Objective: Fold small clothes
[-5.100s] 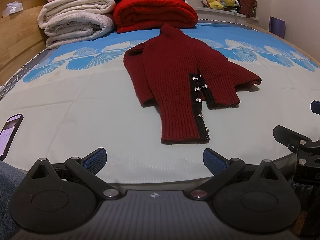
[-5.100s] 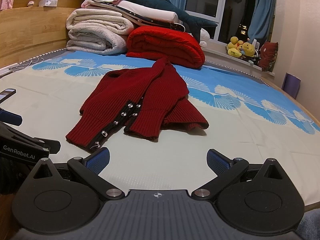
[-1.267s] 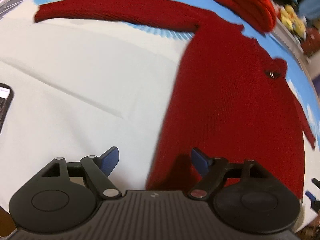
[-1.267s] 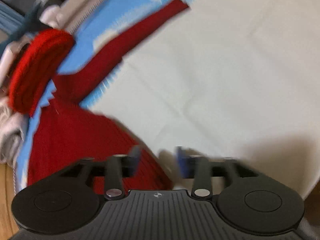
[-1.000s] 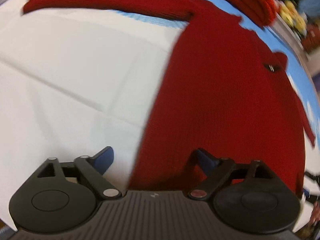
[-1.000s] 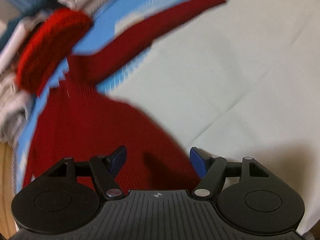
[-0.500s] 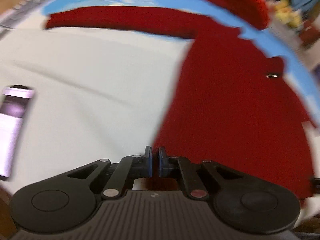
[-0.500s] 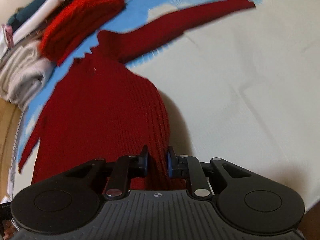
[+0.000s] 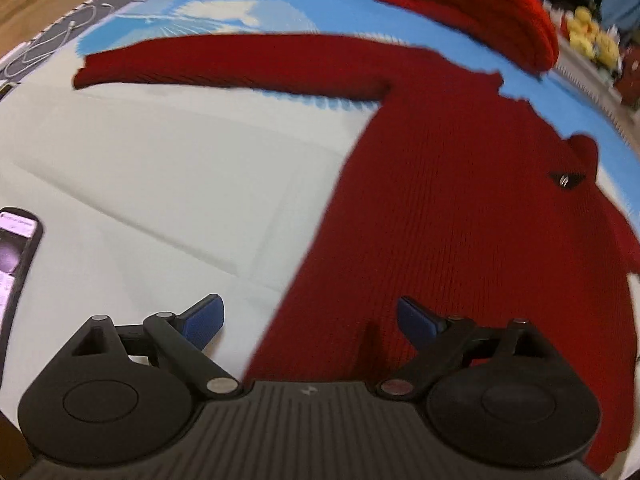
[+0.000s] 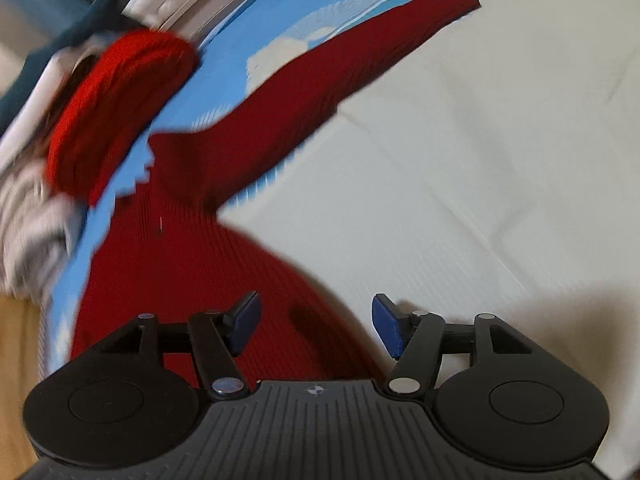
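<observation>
A dark red knit sweater [image 9: 460, 208] lies spread flat on the bed, back side up, with both sleeves stretched out. One sleeve [image 9: 224, 64] runs left in the left wrist view; the other sleeve [image 10: 360, 60] runs up-right in the right wrist view. My left gripper [image 9: 308, 318] is open over the sweater's left bottom corner. My right gripper [image 10: 316, 324] is open over the sweater's right bottom hem [image 10: 192, 280]. Neither holds anything.
The bed sheet [image 9: 140, 184] is pale with a blue pattern at the far side. A phone [image 9: 16, 252] lies at the left edge. A folded bright red blanket [image 9: 464, 4] and pale folded bedding [image 10: 28, 216] are stacked behind the sweater. Yellow plush toys [image 9: 592, 40] sit far right.
Both grippers were shut on the sweater's bottom hem half a second ago; both have opened and let it go. The sweater now lies flat.
</observation>
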Demonstrator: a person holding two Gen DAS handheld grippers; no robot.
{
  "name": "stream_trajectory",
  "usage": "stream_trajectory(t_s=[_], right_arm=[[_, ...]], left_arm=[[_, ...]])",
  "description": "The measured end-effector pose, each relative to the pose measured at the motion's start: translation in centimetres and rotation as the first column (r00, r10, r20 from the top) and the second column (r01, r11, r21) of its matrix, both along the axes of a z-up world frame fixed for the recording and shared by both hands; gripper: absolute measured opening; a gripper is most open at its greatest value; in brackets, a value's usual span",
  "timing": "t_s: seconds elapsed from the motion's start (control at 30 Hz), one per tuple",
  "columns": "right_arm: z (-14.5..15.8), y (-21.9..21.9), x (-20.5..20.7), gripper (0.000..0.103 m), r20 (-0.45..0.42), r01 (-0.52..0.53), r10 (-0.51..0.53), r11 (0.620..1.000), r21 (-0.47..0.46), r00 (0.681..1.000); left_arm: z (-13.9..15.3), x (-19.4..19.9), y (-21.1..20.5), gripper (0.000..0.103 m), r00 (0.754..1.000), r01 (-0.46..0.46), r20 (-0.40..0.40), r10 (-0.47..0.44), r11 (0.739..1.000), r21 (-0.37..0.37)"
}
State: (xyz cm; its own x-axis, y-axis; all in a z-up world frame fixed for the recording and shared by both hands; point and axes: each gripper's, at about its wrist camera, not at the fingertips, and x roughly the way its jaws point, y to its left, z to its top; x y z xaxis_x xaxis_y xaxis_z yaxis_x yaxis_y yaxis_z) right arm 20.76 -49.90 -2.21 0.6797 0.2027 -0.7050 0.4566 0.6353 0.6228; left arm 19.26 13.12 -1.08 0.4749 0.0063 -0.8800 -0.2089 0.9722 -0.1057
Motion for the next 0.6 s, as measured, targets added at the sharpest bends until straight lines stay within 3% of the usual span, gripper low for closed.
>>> stream_trajectory(t_s=[0.1,0.17,0.3,0.4,0.43,0.47,0.53,0.6], right_arm=[[-0.9,-1.1,3.7,0.067,0.033,0.055,-0.056,0.998,0.037,0.998],[-1.9,-1.9,7.0,0.075,0.063,0.086,-0.090,0.994,0.062,0.994],[-4.2,-3.6,11.9,0.079,0.054,0.123,-0.126,0.991,0.061,0.991],[-3.8,-4.4,15.0,0.076,0.097,0.148,-0.145,0.989,-0.027,0.985],[-4.0,-4.7,15.7,0.050,0.106,0.163,-0.155,0.984,-0.070,0.982],[-4.0,-4.8,16.7,0.011,0.082,0.162,-0.151,0.976,-0.148,0.985],[-3.3,-5.4,17.6,0.011,0.091,0.161,-0.142,0.953,-0.256,0.986],[-1.7,-6.0,18.1,0.010,0.121,0.205,-0.170,0.887,-0.414,0.978]], left_arm=[[-1.1,1.4,-1.9,0.096,0.999,-0.011,-0.029,0.016,0.990,0.140],[-1.9,2.4,-2.7,0.096,0.999,-0.015,-0.033,0.023,0.975,0.223],[-3.3,4.1,-3.4,0.098,0.998,-0.015,-0.059,0.030,0.973,0.231],[-3.5,4.8,-3.5,0.102,0.998,-0.031,-0.049,0.046,0.965,0.262],[-3.4,5.0,-3.5,0.102,0.997,-0.044,-0.042,0.058,0.962,0.271],[-3.4,5.3,-3.5,0.102,0.997,-0.059,-0.036,0.072,0.960,0.275],[-3.6,5.8,-3.3,0.102,0.996,-0.070,-0.034,0.083,0.958,0.279],[-3.7,5.9,-3.5,0.103,0.995,-0.075,-0.034,0.089,0.953,0.292]])
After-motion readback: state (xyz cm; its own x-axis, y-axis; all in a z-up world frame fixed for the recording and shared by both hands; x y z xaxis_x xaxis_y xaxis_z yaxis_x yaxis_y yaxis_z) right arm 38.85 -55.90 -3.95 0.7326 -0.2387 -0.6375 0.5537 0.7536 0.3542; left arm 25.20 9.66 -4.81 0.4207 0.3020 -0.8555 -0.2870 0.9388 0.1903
